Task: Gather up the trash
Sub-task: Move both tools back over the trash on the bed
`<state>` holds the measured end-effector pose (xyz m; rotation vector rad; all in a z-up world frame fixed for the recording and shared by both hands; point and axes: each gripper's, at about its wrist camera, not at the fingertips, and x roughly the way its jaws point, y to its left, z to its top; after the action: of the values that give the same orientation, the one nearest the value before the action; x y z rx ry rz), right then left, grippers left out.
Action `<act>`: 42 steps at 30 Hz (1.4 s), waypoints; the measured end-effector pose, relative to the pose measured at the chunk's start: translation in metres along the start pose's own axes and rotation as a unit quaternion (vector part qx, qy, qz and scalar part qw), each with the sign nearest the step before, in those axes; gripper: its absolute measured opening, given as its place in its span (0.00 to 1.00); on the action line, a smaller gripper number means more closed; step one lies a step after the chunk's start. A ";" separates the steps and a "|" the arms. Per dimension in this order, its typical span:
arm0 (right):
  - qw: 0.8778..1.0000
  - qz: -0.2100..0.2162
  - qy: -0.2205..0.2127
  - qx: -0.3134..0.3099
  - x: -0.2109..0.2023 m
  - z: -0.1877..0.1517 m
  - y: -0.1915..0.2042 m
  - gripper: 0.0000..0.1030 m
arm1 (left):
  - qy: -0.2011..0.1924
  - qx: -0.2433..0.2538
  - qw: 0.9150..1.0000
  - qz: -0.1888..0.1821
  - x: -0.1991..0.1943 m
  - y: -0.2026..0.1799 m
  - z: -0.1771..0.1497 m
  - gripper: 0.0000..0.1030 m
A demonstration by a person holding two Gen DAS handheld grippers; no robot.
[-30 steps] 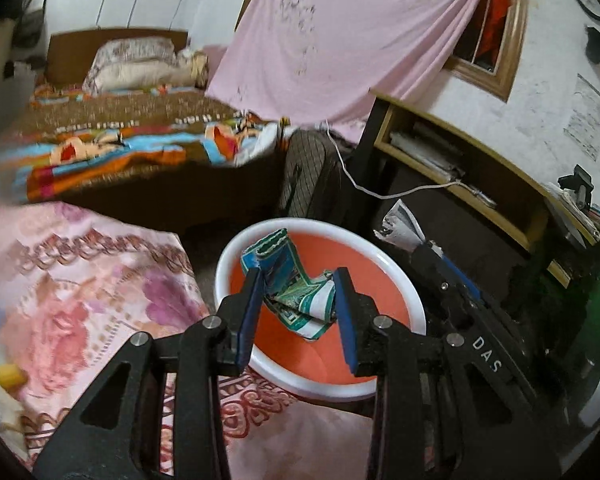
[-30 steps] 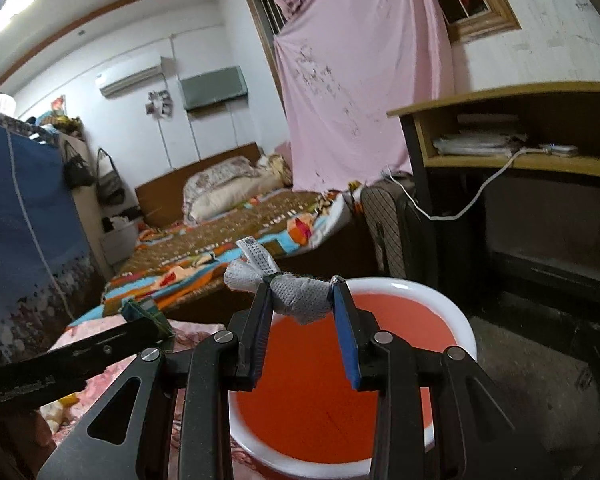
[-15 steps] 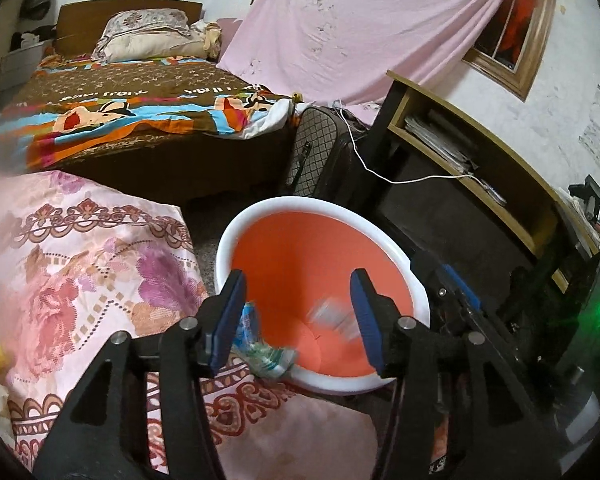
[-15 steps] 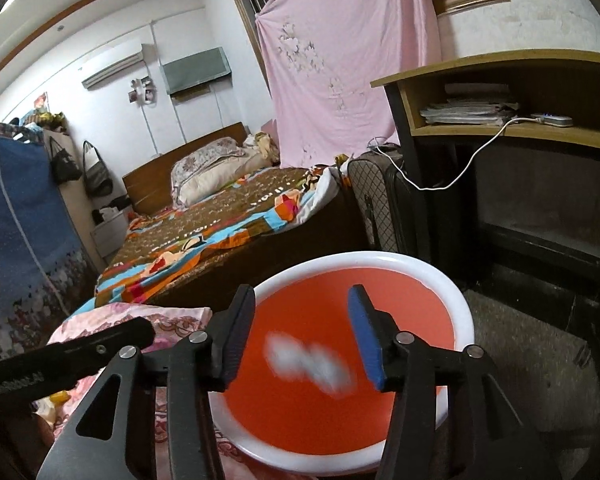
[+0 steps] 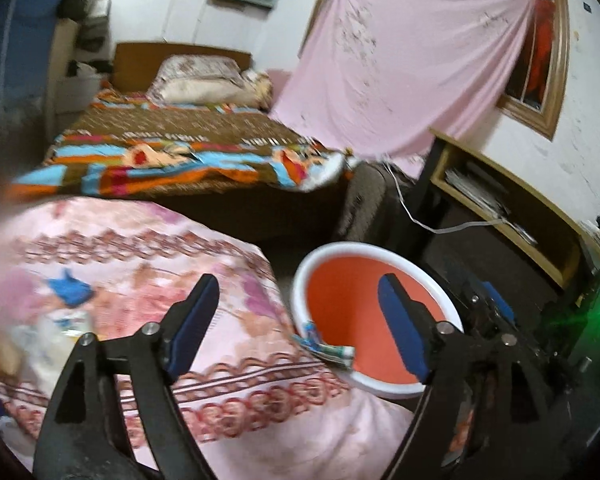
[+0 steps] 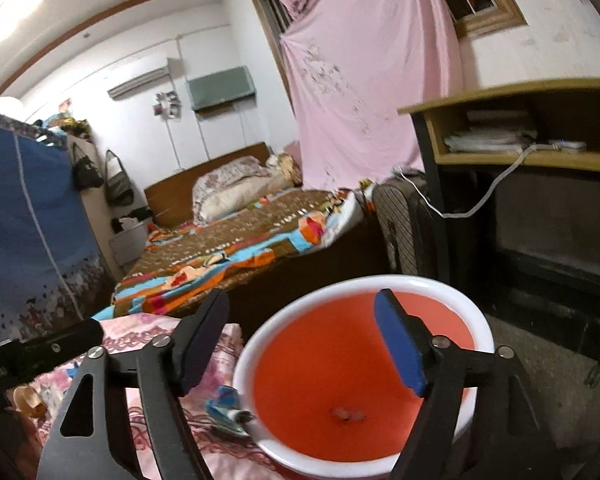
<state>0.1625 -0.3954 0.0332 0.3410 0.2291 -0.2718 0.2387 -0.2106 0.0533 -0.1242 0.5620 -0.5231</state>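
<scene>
An orange basin with a white rim (image 5: 340,246) (image 6: 380,280) stands beside the pink flowered bedspread (image 5: 140,264). My left gripper (image 5: 298,312) hovers over the basin's near left rim, its jaws opening with nothing between them. A green-and-blue wrapper (image 5: 326,348) (image 6: 226,404) lies draped across that rim, half on the bedspread. My right gripper (image 6: 300,340) hangs above the basin, its jaws also opening and empty. A small grey wad (image 6: 346,414) rests on the basin's floor. A blue scrap (image 5: 70,288) and other blurred litter (image 5: 60,332) lie on the bedspread to the left.
Behind the basin stand a dark checked suitcase (image 5: 364,204) and a wooden desk (image 5: 500,196) with a white cable (image 5: 440,228) hanging from it. A bed with a colourful blanket (image 5: 180,156) lies further back. A pink sheet (image 5: 400,64) covers the window.
Both grippers opened and let go. The wrapper dropped from the left one onto the basin's rim; the grey wad fell from the right one into the basin. The left view swung left.
</scene>
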 end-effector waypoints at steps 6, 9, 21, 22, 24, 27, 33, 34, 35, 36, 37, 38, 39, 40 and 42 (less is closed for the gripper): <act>0.999 0.018 -0.027 -0.021 -0.009 0.001 0.017 0.85 | -0.052 -0.004 0.998 0.041 -0.033 0.020 0.000 0.73; 0.998 0.030 -0.049 -0.025 -0.016 0.004 0.025 0.97 | -0.075 -0.005 0.995 0.061 -0.049 0.029 -0.003 0.86; 0.984 0.120 -0.123 -0.043 -0.050 0.004 0.076 1.00 | -0.167 -0.024 0.972 0.166 -0.124 0.077 -0.032 0.89; 0.983 0.128 -0.125 -0.044 -0.053 0.002 0.082 1.00 | -0.175 -0.025 0.968 0.178 -0.132 0.083 -0.037 0.89; 0.980 0.145 -0.129 -0.050 -0.057 0.000 0.093 1.00 | -0.184 -0.024 0.963 0.195 -0.144 0.092 -0.042 0.89; 0.975 0.170 -0.127 -0.063 -0.060 -0.005 0.110 1.00 | -0.195 -0.023 0.955 0.224 -0.162 0.108 -0.052 0.89; 0.965 0.218 -0.104 -0.104 -0.063 -0.020 0.143 1.00 | -0.197 -0.038 0.944 0.262 -0.188 0.135 -0.071 0.89; 0.963 0.225 -0.099 -0.115 -0.063 -0.023 0.149 1.00 | -0.195 -0.041 0.943 0.267 -0.189 0.138 -0.073 0.89; 0.961 0.229 -0.094 -0.126 -0.063 -0.027 0.155 1.00 | -0.190 -0.045 0.943 0.270 -0.191 0.143 -0.075 0.89; 0.959 0.233 -0.091 -0.134 -0.064 -0.031 0.160 1.00 | -0.185 -0.050 0.943 0.271 -0.191 0.147 -0.077 0.89; 0.957 0.237 -0.087 -0.144 -0.064 -0.035 0.165 1.00 | -0.182 -0.054 0.944 0.271 -0.192 0.149 -0.080 0.89; 0.954 0.241 -0.081 -0.156 -0.063 -0.039 0.171 1.00 | -0.176 -0.059 0.945 0.270 -0.192 0.152 -0.081 0.89; 0.953 0.243 -0.078 -0.166 -0.063 -0.042 0.175 1.00 | -0.172 -0.063 0.946 0.268 -0.191 0.153 -0.083 0.89; 0.950 0.244 -0.075 -0.177 -0.063 -0.045 0.180 1.00 | -0.167 -0.068 0.947 0.266 -0.190 0.156 -0.084 0.89; 0.946 0.245 -0.069 -0.198 -0.062 -0.049 0.188 1.00 | -0.154 -0.078 0.950 0.261 -0.187 0.160 -0.084 0.89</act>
<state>0.1524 -0.1934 0.0603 -0.0280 0.0516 0.2435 0.1290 0.0245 0.0318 -0.1956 0.3075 0.0601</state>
